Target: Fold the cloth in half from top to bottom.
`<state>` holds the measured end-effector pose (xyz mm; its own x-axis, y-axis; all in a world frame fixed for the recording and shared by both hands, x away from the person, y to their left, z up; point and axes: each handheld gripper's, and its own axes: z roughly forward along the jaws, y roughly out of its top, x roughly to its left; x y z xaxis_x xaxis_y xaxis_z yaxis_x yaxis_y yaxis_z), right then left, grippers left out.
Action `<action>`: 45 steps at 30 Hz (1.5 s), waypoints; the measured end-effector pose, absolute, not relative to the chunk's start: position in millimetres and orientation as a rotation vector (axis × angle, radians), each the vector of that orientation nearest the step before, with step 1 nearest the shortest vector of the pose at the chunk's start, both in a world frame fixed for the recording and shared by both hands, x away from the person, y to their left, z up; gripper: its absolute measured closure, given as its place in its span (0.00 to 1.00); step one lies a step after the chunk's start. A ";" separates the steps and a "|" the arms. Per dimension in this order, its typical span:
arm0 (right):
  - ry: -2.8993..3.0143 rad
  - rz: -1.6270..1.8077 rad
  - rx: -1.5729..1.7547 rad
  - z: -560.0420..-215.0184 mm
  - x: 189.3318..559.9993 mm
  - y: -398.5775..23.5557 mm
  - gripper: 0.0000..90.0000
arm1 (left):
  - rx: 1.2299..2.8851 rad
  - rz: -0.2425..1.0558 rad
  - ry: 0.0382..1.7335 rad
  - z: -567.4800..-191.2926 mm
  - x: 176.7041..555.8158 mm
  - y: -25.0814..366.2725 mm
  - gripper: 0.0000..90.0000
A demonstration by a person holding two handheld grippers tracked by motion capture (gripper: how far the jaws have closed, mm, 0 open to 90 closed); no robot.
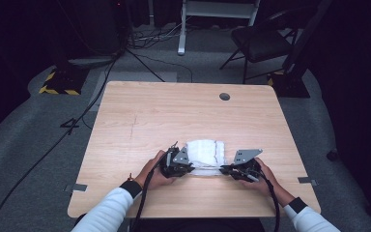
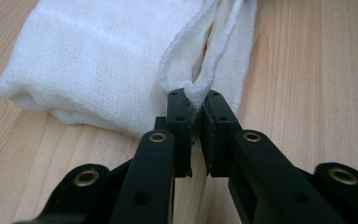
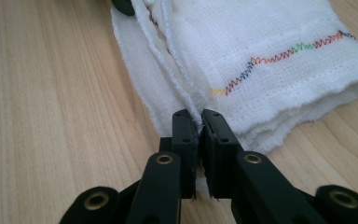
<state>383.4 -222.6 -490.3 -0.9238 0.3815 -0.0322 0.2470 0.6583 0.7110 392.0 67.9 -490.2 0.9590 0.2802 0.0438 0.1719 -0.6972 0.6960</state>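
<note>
Folded white gauze cloth with a multicoloured zigzag stitch line [image 1: 204, 153] is lying on the light wooden table [image 1: 140, 116], toward the near edge, between both grippers.

Left gripper [image 1: 189, 168] is sitting at the cloth's near-left corner; in the left gripper view [image 2: 195, 109] its jaws are clamping a bunched edge layer of the cloth [image 2: 98, 60].

Right gripper [image 1: 223, 169] is sitting at the near-right corner; in the right gripper view [image 3: 198, 122] its jaws are pinching a thin edge layer, with the cloth [image 3: 270, 42] spreading ahead and right.

How many layers each one is holding is hard to make out. Both hands are partly hiding the grippers in the high view.
</note>
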 end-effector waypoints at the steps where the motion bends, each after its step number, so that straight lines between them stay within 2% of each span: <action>1: 2.690 1.108 0.520 -490.2 385.7 -222.1 0.94 | 2.359 0.202 0.322 -490.1 394.1 67.7 0.92; 8: 2.647 1.101 0.559 -491.7 407.5 -214.9 0.94 | 2.366 0.267 0.371 -489.4 421.4 69.3 0.92; 17: 2.636 1.115 0.614 -491.9 433.9 -210.2 0.93 | 2.290 0.207 0.459 -493.9 442.5 78.3 0.91; 20: 2.631 1.109 0.615 -491.1 431.6 -210.7 0.90 | 2.304 0.214 0.459 -491.3 437.0 76.6 0.82; 23: 2.625 1.089 0.588 -489.5 428.3 -209.7 0.87 | 2.323 0.234 0.456 -487.7 431.1 74.4 0.76; 30: 2.611 1.026 0.574 -481.2 421.5 -210.9 0.68 | 2.320 0.292 0.504 -472.2 422.9 78.1 0.65; 40: 2.636 0.974 0.558 -471.5 411.4 -208.0 0.40 | 2.321 0.343 0.568 -461.7 411.9 82.8 0.38; 45: 2.613 0.960 0.563 -465.8 406.3 -210.8 0.34 | 2.319 0.337 0.586 -458.2 405.0 84.8 0.27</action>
<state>406.3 -210.8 -465.8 -0.8780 0.4568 -0.1427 0.2558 0.6999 0.6668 405.0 84.8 -458.2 0.8630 0.4999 0.0727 0.3147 -0.6446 0.6967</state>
